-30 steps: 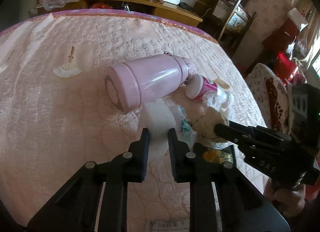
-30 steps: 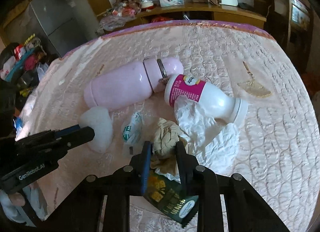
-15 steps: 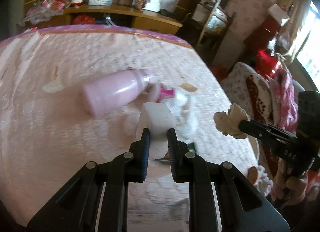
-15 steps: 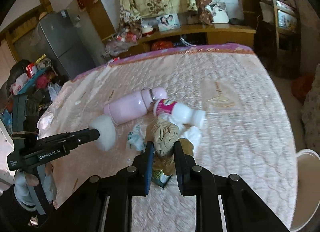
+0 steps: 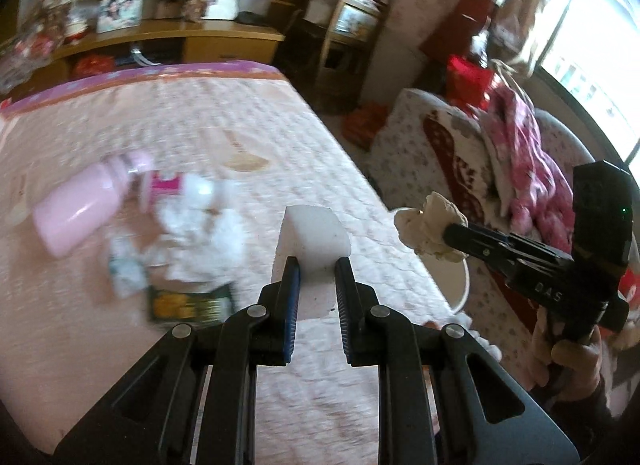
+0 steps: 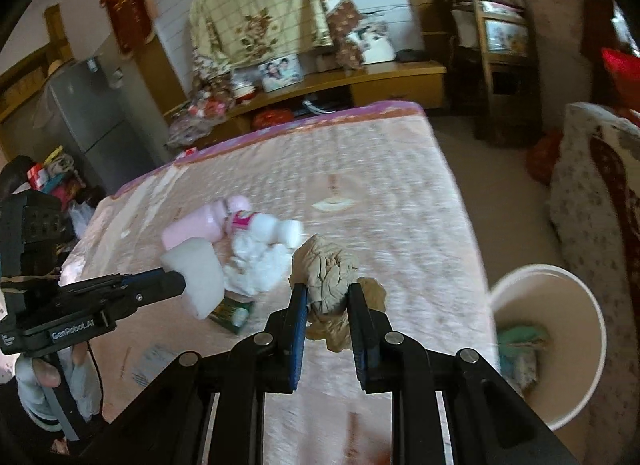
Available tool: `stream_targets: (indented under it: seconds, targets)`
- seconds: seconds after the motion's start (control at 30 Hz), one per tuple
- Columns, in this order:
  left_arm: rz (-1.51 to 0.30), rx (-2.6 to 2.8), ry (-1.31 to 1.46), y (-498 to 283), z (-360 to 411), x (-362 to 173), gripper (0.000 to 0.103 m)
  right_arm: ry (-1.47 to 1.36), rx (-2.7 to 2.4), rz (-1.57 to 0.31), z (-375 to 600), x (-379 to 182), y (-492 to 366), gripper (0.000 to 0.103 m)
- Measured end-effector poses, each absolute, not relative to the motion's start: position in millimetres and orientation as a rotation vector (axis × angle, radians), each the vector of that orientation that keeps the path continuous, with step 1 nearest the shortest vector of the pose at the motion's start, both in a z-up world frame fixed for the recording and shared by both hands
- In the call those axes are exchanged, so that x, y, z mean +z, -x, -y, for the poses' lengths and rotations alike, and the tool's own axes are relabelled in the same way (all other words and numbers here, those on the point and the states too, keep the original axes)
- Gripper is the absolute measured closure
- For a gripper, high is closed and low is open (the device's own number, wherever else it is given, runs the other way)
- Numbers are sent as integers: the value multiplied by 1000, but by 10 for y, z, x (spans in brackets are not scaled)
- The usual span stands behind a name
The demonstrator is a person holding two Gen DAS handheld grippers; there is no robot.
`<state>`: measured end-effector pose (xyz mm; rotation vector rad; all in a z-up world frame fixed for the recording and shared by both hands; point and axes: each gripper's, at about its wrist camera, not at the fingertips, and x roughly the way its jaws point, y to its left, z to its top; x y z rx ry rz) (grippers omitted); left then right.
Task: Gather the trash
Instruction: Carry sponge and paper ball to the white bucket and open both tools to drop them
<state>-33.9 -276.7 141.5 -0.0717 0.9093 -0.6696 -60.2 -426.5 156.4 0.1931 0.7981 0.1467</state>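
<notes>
While the left gripper (image 5: 317, 265) clamps a white foam block (image 5: 313, 233) above the near part of the bed (image 6: 380, 169), the right gripper (image 6: 327, 292) is closed on a crumpled tan paper wad (image 6: 326, 265) near the bed's right edge; just beyond that edge stands a white bin (image 6: 576, 397), its bottom cut off by the gripper. Farther left, blurred, lie a pink flask (image 5: 86, 201), a white bottle (image 6: 272, 227), tissue (image 5: 208, 221) and a green wrapper (image 5: 190, 303); open quilt stretches to the far purple border.
</notes>
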Motion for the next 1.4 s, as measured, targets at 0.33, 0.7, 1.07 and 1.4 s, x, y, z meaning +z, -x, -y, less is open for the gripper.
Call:
stream_targets:
  seconds: [0.33,0.7,1.07,1.4]
  targets:
    - [-925,-762,-8,472,3677,1389,88,-230,-5,-809,5127,1492,970,84]
    - [-961,-821,-70,501,4396,1218,88,-253,-129,-853,5727,1239,1165,84]
    - [-1014,-873,-66,490,4912,1003,88,-302,-206,-898,6110,967,1223,84]
    - [-1027,-858,-32,428,5070,840,73,-294,-263,-918,6226,818,1133,54]
